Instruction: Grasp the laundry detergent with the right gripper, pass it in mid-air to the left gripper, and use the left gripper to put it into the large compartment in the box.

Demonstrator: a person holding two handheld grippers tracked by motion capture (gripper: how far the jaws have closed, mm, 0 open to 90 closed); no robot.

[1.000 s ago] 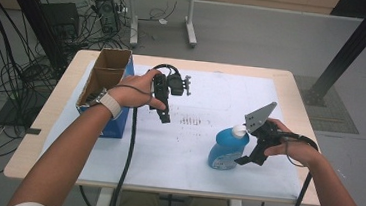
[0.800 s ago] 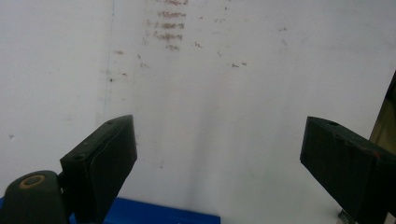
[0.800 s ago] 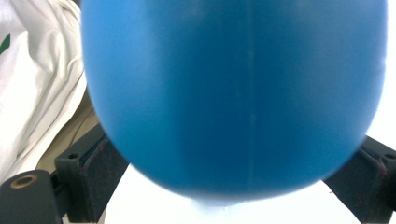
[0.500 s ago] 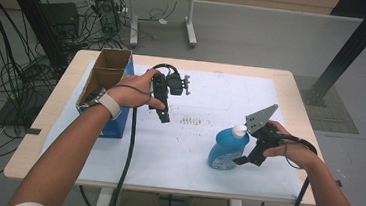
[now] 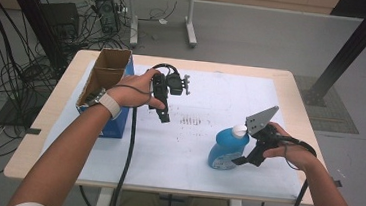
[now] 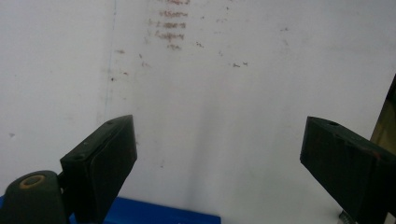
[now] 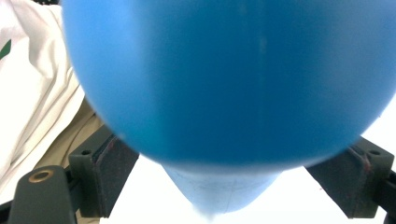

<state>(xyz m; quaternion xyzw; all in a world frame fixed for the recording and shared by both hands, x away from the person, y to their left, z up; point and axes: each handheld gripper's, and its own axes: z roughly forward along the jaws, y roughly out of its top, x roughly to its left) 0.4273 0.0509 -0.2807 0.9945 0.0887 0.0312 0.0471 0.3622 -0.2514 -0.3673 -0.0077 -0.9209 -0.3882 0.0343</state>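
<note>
Blue bottle (image 5: pixel 227 148): we see it on the white table cover (image 5: pixel 207 150), at about 4 o'clock from the table centre, with its white cap (image 5: pixel 239 131) on top.
Right gripper (image 5: pixel 244 160): it is at 3 o'clock of the bottle. In the right gripper view the bottle (image 7: pixel 233 79) sits between the two jaws; they stand apart, one on each side of the body, and we cannot tell if the pads touch it.
Left gripper (image 5: pixel 164 115): we see it near the centre, at 10 o'clock from the bottle. Its jaws are wide apart and hold nothing; below them is the bare cover (image 6: pixel 224 93).
Cardboard box (image 5: pixel 107 79): at 9 o'clock, at the table's edge, open on top.
</note>
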